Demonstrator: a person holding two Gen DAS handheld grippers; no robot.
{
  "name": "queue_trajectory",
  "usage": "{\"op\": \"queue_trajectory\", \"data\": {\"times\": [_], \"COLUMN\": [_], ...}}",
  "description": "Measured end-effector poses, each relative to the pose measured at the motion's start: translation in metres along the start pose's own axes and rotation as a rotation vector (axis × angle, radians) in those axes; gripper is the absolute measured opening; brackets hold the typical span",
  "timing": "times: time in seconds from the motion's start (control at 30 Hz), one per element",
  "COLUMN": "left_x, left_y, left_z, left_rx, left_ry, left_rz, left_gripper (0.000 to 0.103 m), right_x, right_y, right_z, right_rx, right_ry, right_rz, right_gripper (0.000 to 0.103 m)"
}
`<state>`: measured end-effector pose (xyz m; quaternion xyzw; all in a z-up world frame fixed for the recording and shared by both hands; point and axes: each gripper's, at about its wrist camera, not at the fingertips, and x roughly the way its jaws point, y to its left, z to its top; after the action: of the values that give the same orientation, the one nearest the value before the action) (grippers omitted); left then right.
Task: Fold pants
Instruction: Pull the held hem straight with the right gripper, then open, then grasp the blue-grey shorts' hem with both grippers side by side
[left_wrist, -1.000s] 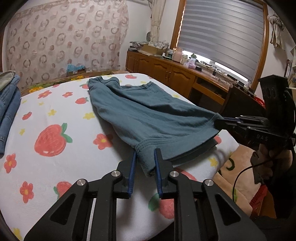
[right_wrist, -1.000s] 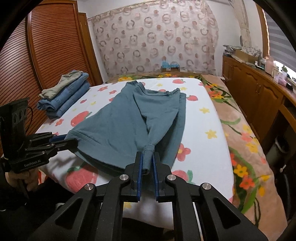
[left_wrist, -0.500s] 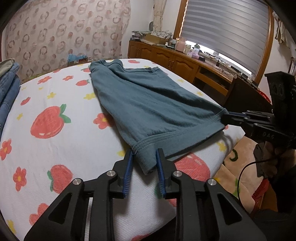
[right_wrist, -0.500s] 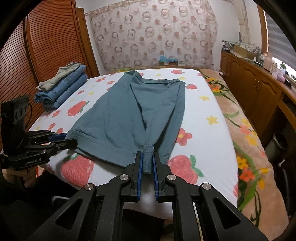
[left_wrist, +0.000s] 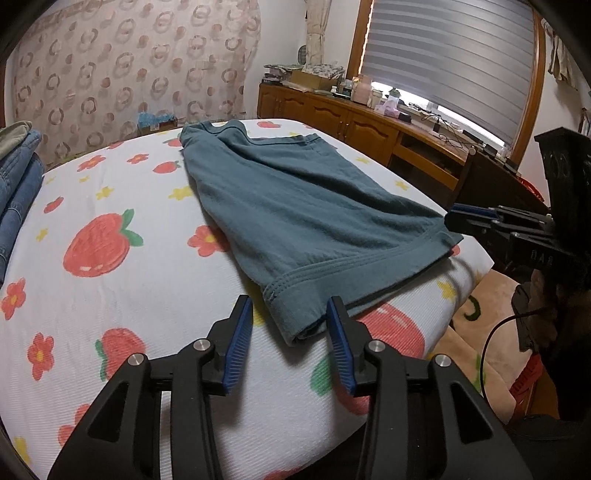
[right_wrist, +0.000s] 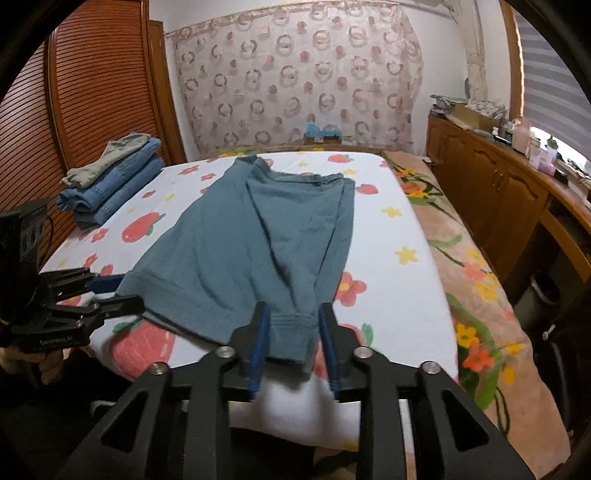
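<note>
Left gripper (left_wrist: 290, 325) and right gripper (right_wrist: 291, 336) sit wide apart around the teal pants' (right_wrist: 255, 236) hem corners on the bed (left_wrist: 110, 295); we regrip evenly before folding.

A bed (right_wrist: 413, 295) wears a white sheet printed with strawberries and flowers. Folded jeans (right_wrist: 110, 188) are stacked at its far left edge, beside a slatted wooden wardrobe (right_wrist: 92, 92). A cluttered wooden sideboard (left_wrist: 369, 122) runs under the window blind (left_wrist: 450, 55).
</note>
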<state>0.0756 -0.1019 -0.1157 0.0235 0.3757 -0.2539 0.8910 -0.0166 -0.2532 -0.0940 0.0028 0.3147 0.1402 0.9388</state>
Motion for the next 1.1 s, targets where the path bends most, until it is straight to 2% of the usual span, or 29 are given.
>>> {"op": "queue_trajectory", "data": {"times": [0.07,0.3,0.5,0.63,0.7,0.8,0.9,0.97,1.0,1.1], "left_x": [0.000,0.000,-0.001,-0.002,-0.001,-0.002,-0.003,-0.004,-0.005,-0.009], "left_y": [0.000,0.000,-0.001,-0.003,-0.003,-0.002,-0.002,-0.002,-0.003,-0.004], "left_z": [0.000,0.000,0.000,0.000,0.001,0.001,0.000,0.000,0.001,0.002], "left_rx": [0.002,0.001,0.005,0.012,0.006,-0.017,-0.018,-0.019,-0.017,-0.015], "left_ry": [0.000,-0.002,-0.005,-0.003,-0.001,0.000,0.000,-0.006,-0.010,-0.025], "left_rz": [0.002,-0.001,0.003,0.010,-0.004,-0.021,-0.025,-0.030,-0.033,-0.049], "left_gripper": [0.043,0.043,0.043,0.043,0.032,0.025,0.020,0.017,0.015,0.014], "right_x": [0.002,0.025,0.023,0.025,0.026,0.027,0.028,0.027,0.028,0.028], "right_y": [-0.002,-0.005,-0.001,-0.006,-0.007,-0.007,-0.008,-0.011,-0.011,-0.013], "right_z": [0.000,-0.005,-0.005,-0.004,-0.005,-0.005,-0.006,-0.006,-0.006,-0.007], "right_rx": [0.016,0.046,0.008,0.030,0.041,0.048,0.044,0.049,0.055,0.068], "right_ry": [0.003,0.078,0.085,0.098,0.100,0.103,0.100,0.098,0.099,0.092], "right_rz": [0.002,-0.002,-0.007,0.014,0.026,0.057,0.074,0.097,0.109,0.129], "right_gripper": [0.037,0.038,0.038,0.038,0.038,0.037,0.032,0.024,0.022,0.015]}}
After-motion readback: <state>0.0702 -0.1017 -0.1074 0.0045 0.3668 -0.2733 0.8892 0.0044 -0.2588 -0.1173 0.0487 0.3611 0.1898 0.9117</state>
